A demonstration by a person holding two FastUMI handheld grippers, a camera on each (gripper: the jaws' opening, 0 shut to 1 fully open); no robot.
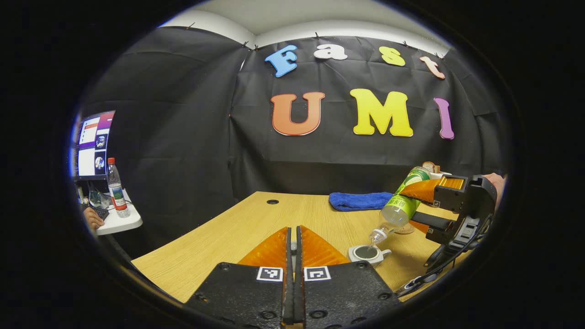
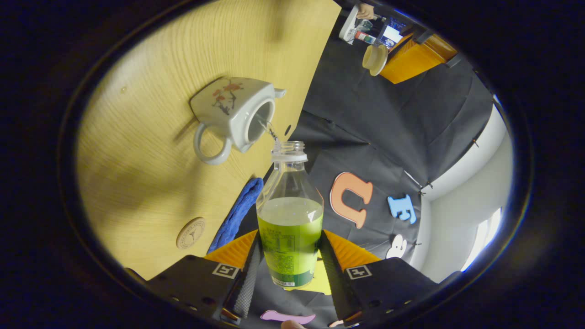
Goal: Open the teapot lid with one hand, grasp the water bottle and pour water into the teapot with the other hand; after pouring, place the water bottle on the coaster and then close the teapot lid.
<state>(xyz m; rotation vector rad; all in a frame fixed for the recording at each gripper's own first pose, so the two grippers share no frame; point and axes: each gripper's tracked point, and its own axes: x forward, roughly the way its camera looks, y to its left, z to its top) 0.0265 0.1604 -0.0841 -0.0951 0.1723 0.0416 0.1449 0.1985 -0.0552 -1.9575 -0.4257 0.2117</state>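
We mid-pour: right gripper (image 2: pixel 289 269) jaws pinching water bottle (image 2: pixel 289 219), tilted, water streaming into open teapot (image 2: pixel 235 116). Left gripper (image 1: pixel 294 256) jaws pressed together on lid (image 2: pixel 374 59), we judge. Next: right bottle, set on coaster (image 2: pixel 191 233).

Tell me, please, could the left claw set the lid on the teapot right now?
Probably not yet: the right claw holds the water bottle tilted, its mouth pouring over the teapot opening, blocking the lid in the left claw.

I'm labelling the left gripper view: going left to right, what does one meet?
Monitor, red-capped bottle, table hole, blue towel, teapot, right gripper holding the tilted water bottle.
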